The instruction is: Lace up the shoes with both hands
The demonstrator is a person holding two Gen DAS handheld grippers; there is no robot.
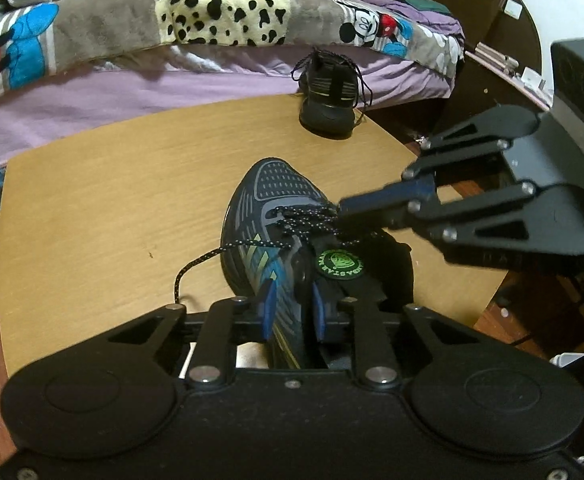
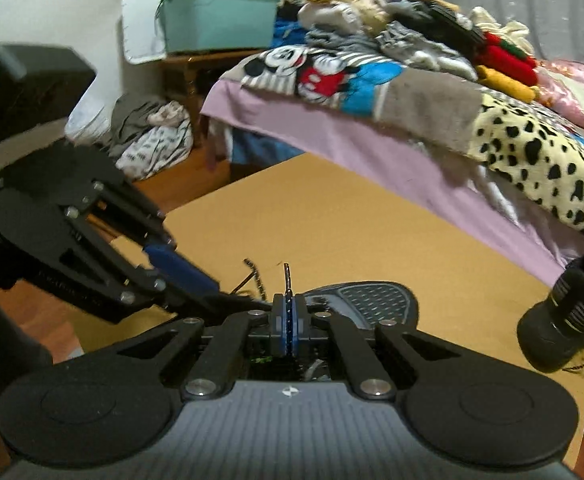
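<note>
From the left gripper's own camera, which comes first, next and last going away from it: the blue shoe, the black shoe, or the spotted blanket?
1. The blue shoe, right at the left gripper, its collar edge between the blue fingers.
2. The black shoe, at the table's far edge.
3. The spotted blanket, beyond the table on the bed.

The heel of the dark blue mesh running shoe (image 1: 267,216) is hidden behind the left gripper (image 1: 292,310), whose blue pads straddle its collar; contact cannot be confirmed. In the right wrist view only the shoe's toe shows. The far black trainer (image 2: 560,320) is cut off by the right edge. The speckled black lace (image 2: 287,280) vanishes between the closed pads of the right gripper (image 2: 287,320). The near-left corner is blurred.
</note>
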